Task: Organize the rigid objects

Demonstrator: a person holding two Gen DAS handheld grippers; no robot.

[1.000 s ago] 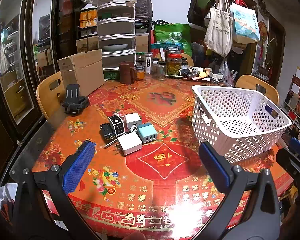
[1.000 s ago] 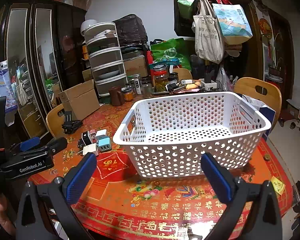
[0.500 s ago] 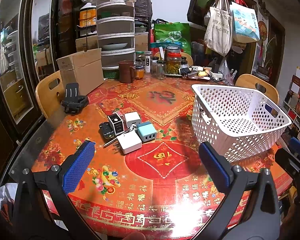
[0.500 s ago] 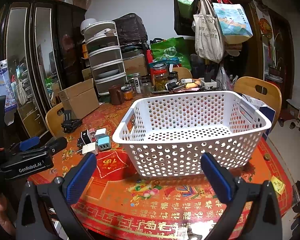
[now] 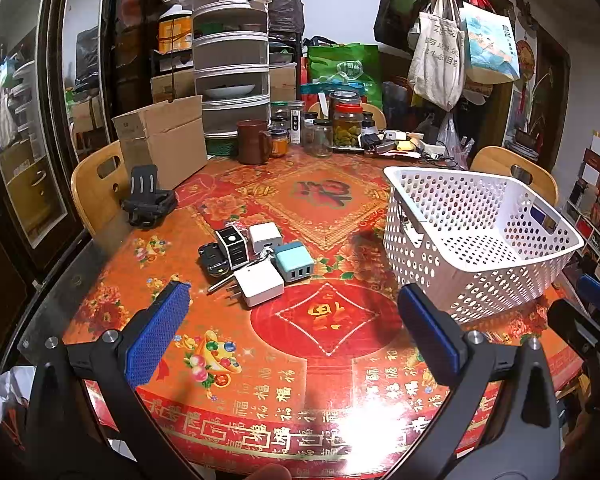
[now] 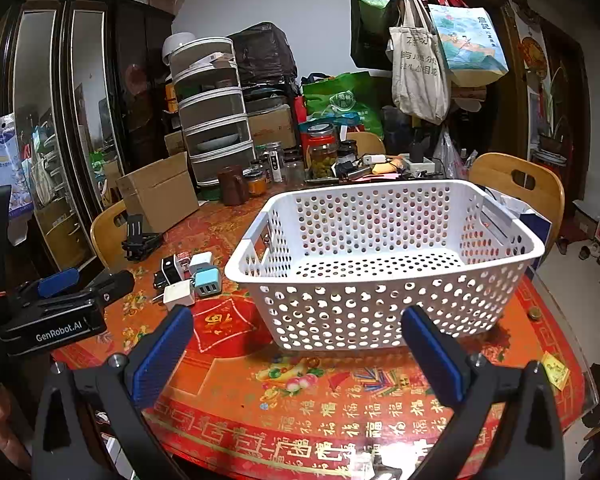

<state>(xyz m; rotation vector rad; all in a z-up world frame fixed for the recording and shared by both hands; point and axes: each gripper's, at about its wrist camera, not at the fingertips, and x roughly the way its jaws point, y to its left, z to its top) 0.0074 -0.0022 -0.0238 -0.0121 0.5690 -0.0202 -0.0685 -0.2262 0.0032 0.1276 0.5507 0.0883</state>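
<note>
I held my left gripper [image 5: 292, 328] low over the near edge of the round table [image 5: 332, 392], its 2 blue-padded fingers [image 5: 156, 332] spread wide with nothing between them. My right gripper [image 6: 296, 344] hung just as wide apart and bare, above the red patterned cloth in front of the white basket [image 6: 380, 304]. Just past my left fingers lay the cluster of chargers: a white plug adapter [image 5: 259, 283] nearest, prongs pointing left, touching a teal 3-port charger [image 5: 295, 261] just beside it. Behind those sat a white cube charger [image 5: 265, 237], a black-and-white multi-port charger [image 5: 232, 246] standing tilted, and a small black gadget [image 5: 212, 259] at the left of the heap. The basket stood to the right of the cluster, apart from it, with nothing visible inside. Farther back were a black folded stand [image 5: 148, 200], a cardboard box [image 5: 162, 140], a brown mug [image 5: 254, 142] and several jars [image 5: 346, 124].
</note>
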